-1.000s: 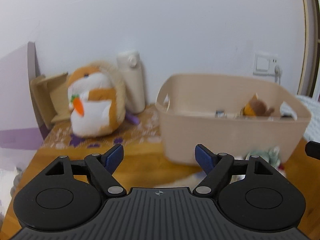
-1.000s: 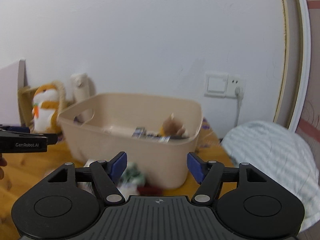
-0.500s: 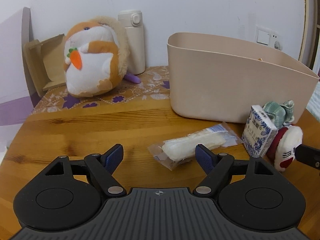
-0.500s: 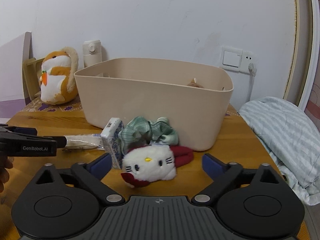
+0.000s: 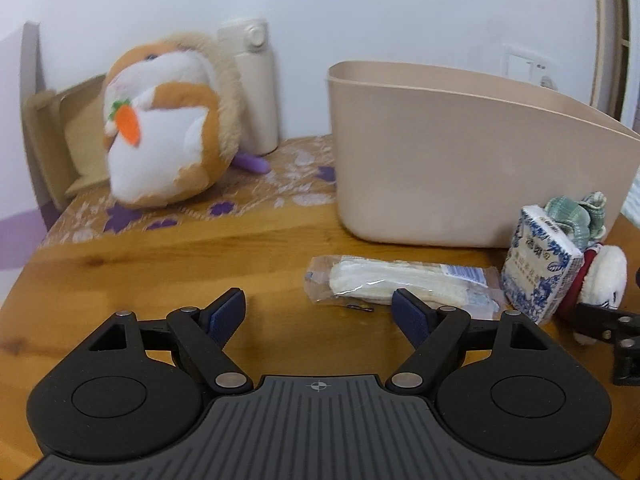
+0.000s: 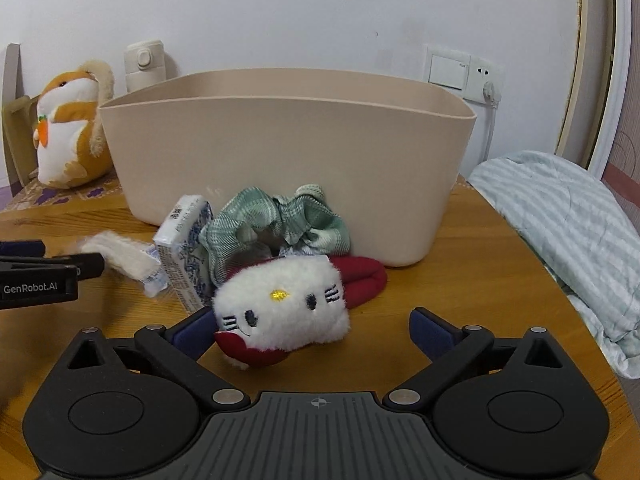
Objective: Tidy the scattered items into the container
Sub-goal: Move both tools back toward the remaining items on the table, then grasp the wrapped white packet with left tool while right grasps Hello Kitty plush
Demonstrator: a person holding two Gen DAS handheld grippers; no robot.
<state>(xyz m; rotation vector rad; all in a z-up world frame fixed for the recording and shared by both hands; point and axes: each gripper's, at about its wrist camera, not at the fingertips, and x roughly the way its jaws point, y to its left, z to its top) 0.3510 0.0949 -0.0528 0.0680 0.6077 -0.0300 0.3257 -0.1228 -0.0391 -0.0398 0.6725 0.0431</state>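
- Your right tool [image 6: 308, 330] has just spread wide, empty, by the white plush [image 6: 280, 308]: close on it, then lift it into the container [image 6: 288, 152].
- Your left tool [image 5: 320, 312] gapes empty near the wrapped packet [image 5: 400, 284].

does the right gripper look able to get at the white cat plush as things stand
Probably yes. The right gripper, whose jaws have just been opening, stands wide with the cat plush just ahead, nearer its left finger, nothing on top of it. The tissue pack and green scrunchie crowd it only from behind.

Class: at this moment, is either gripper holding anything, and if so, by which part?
Nothing is held. Left gripper and right gripper both stand open, jaws clear of the wrapped packet and cat plush.
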